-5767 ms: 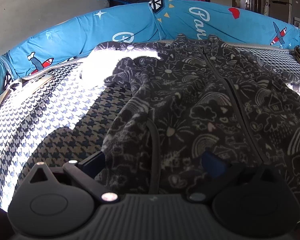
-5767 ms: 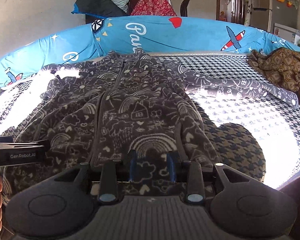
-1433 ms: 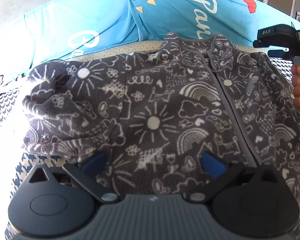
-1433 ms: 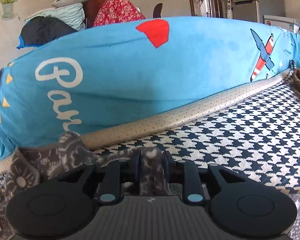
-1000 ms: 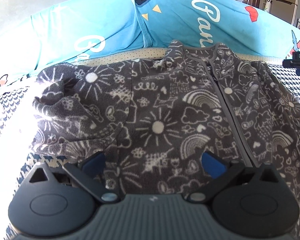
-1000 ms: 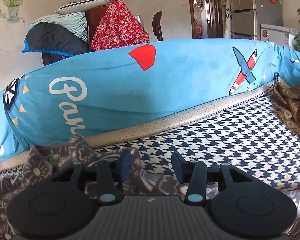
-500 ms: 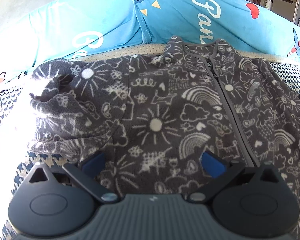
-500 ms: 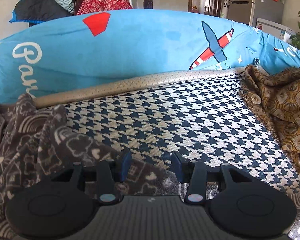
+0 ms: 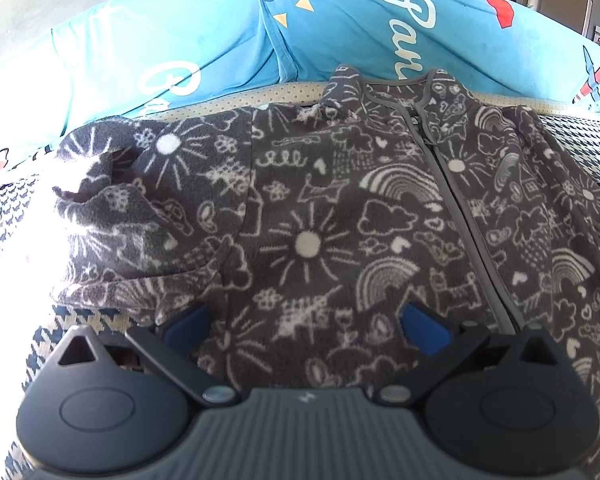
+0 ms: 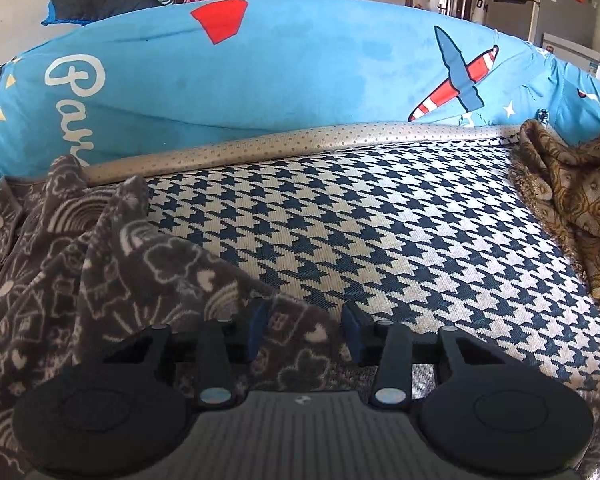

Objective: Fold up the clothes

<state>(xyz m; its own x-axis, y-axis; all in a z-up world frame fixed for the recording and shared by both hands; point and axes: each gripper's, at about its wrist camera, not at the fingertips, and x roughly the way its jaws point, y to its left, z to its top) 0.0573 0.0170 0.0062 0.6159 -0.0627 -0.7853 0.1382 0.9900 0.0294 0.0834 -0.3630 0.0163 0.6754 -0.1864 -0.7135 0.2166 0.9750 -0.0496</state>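
Grey fleece printed with white suns, rainbows and clouds fills the left wrist view: the jacket (image 9: 320,216) lies zipped and face up on the houndstooth cover (image 10: 380,216), its collar against the beige piping at the foot of the blue bolster (image 9: 204,40). Its sleeve on the left of that view is bunched into a crumpled heap (image 9: 112,216) beside the chest, much as it lay half a second ago. The left gripper (image 9: 306,326) hangs low over the chest panel with its blue-padded fingers (image 9: 424,328) spread wide and nothing between them, the same spread as in the earlier frames; the view has barely shifted.

On the right, things have changed. About a second and a half ago the right gripper (image 10: 304,328) was pinched on a fold of fleece close to the bolster; now its jaws stand apart, a hump of the jacket's cloth (image 10: 172,280) lying loose between and below the pads, not gripped. The view has also swung toward the bare houndstooth cover, so that a brown patterned cloth (image 10: 580,208), heaped at the right edge of the bed, shows more fully than before. The jacket's shoulder and side rise along the left of this view.
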